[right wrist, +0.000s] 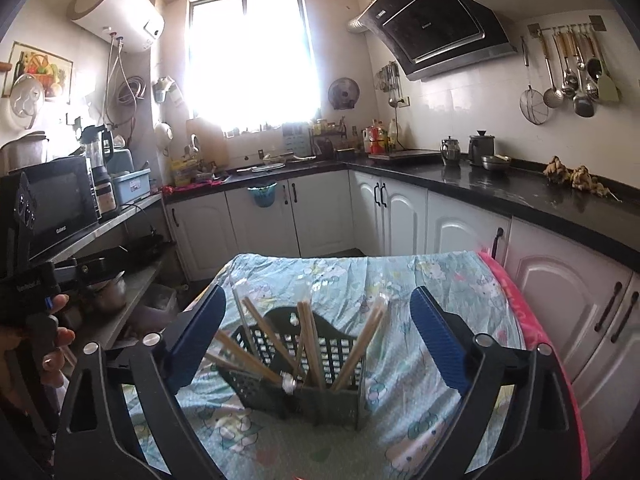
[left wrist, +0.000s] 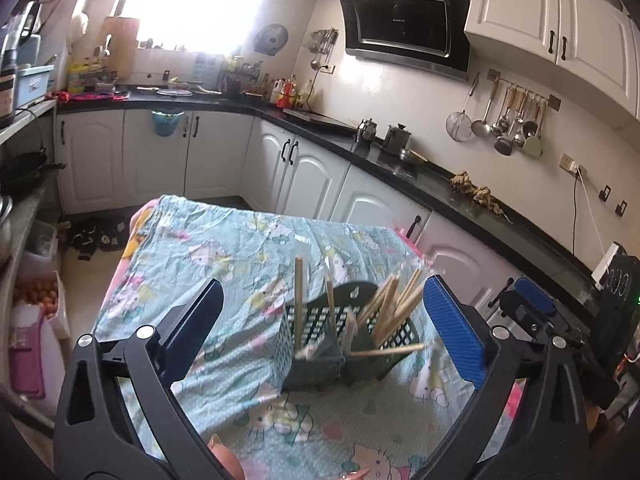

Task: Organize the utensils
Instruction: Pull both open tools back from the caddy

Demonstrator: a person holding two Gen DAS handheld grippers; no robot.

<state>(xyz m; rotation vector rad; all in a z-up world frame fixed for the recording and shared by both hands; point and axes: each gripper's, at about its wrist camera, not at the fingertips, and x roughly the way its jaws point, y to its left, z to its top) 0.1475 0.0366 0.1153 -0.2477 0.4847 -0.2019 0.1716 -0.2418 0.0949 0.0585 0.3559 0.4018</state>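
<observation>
Chopsticks (right wrist: 306,340) stand and lean in a dark slotted holder (right wrist: 332,376) near the middle of a worktop draped in a pale blue cartoon-print cloth (right wrist: 420,280), a few splayed out over the holder's left rim and one in the left wrist view lying almost level across its top (left wrist: 390,350).

The left tongs (left wrist: 324,324) are spread wide with nothing between the blue pads, the holder framed in the gap ahead. The right tongs (right wrist: 318,334) are likewise spread and empty, looking at the same holder from the other side. A hand (right wrist: 52,344) gripping the left tool shows at the edge of the right wrist view.

Judging by the layout, the sticks are in and the step in hand looks like tidying or backing away. Doing it well would mean keeping both tongs clear of the leaning sticks, which look easy to knock, and nudging the level one upright without tipping the light holder on the loose, wrinkled cloth.

Beyond the worktop, a black counter (right wrist: 500,184) carries kettles (right wrist: 482,146), bottles and dried ginger-like roots (right wrist: 576,176); ladles hang on a wall rail (right wrist: 568,76) under a range hood (right wrist: 440,20). None of it lies in the path.
</observation>
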